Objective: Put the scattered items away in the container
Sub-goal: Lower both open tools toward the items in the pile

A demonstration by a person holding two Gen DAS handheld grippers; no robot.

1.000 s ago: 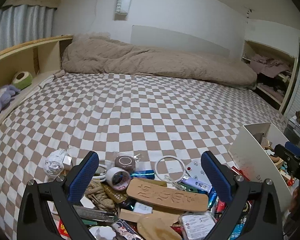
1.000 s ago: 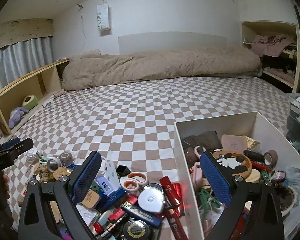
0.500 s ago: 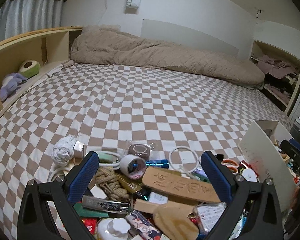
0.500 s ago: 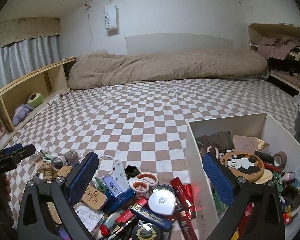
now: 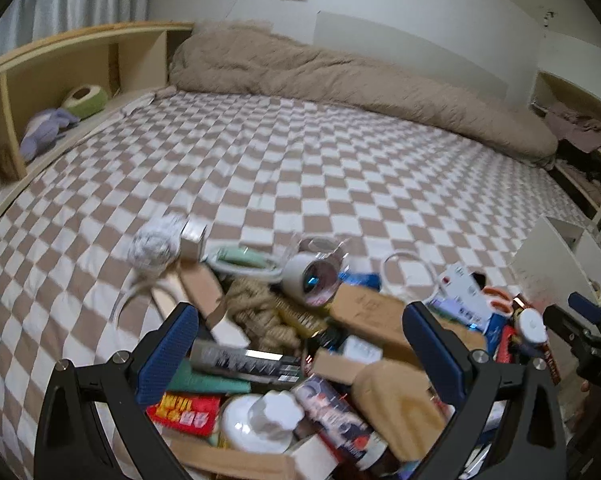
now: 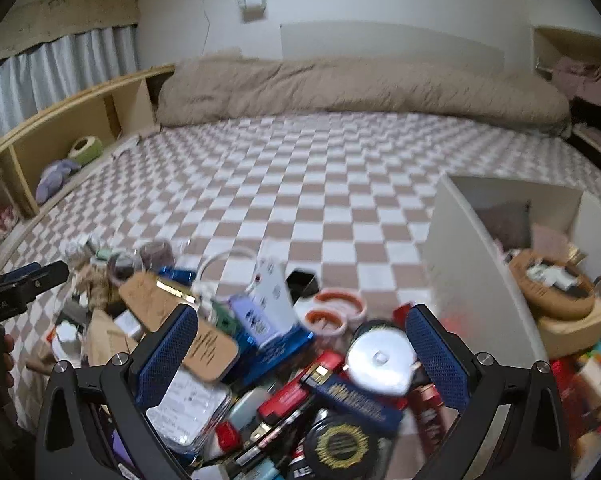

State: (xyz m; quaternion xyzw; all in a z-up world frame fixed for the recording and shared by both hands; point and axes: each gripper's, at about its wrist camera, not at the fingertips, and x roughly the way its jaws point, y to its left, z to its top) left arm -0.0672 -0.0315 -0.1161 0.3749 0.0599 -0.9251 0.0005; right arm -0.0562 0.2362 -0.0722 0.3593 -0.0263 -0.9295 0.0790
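Observation:
A heap of small items lies on the checkered bed. My left gripper (image 5: 300, 344) is open and empty above the heap, over a rope bundle (image 5: 260, 312), a tape roll (image 5: 312, 280) and a wooden board (image 5: 380, 312). My right gripper (image 6: 300, 344) is open and empty above a round white disc (image 6: 380, 356), a blue box (image 6: 352, 400) and orange-rimmed rings (image 6: 336, 308). The white container (image 6: 472, 256) stands at the right, partly filled; its wall also shows in the left wrist view (image 5: 540, 264).
A crumpled paper ball (image 5: 156, 240) lies at the heap's left edge. A beige duvet (image 6: 360, 92) lies along the far side of the bed. A wooden shelf (image 5: 60, 64) with soft toys runs along the left. The other gripper shows at each view's edge.
Both grippers have moved forward and down toward the heap; the items look larger and closer. Both stay open and empty.

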